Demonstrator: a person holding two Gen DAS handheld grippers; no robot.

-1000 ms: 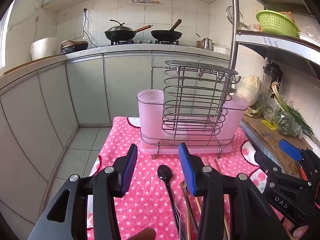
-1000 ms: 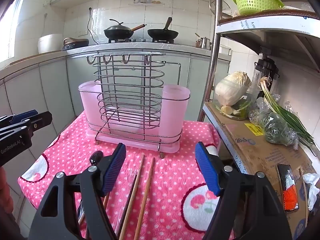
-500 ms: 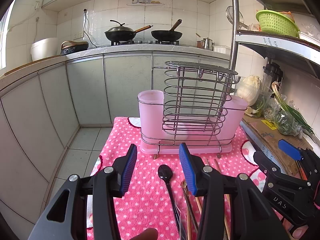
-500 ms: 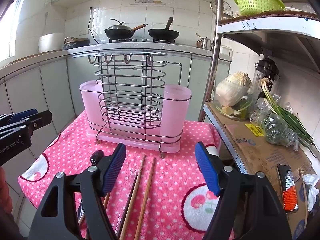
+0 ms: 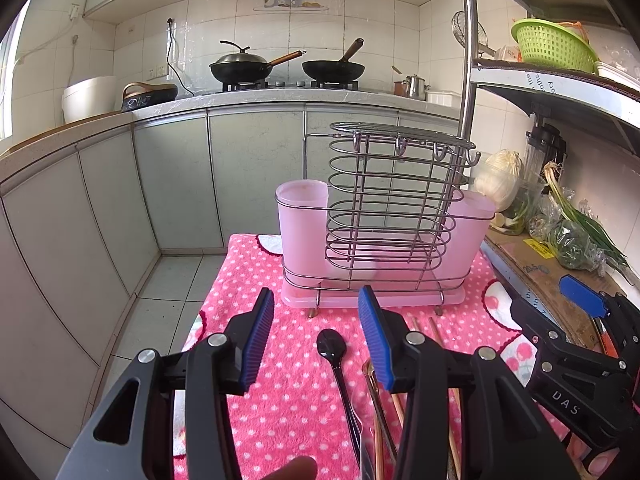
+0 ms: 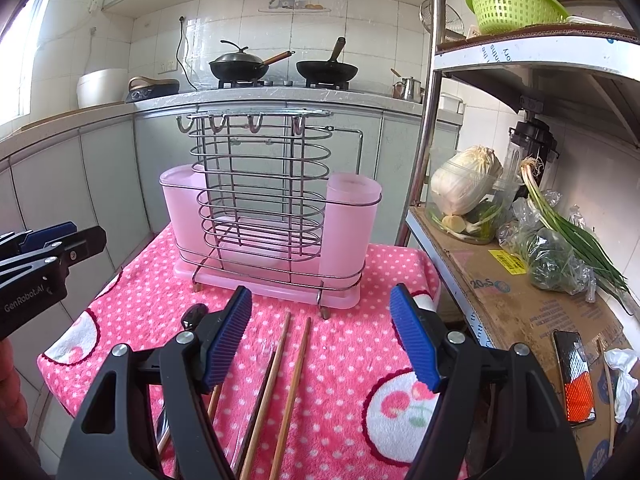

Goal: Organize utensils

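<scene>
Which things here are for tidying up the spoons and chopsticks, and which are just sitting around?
For the job:
black spoon
wooden chopsticks
pink utensil holder with wire rack
left gripper, open
right gripper, open

Just lying about:
cabbage
green onions
green basket
two woks
phone

Both wrist views face the utensil rack [image 5: 384, 232] closely, side by side.
</scene>
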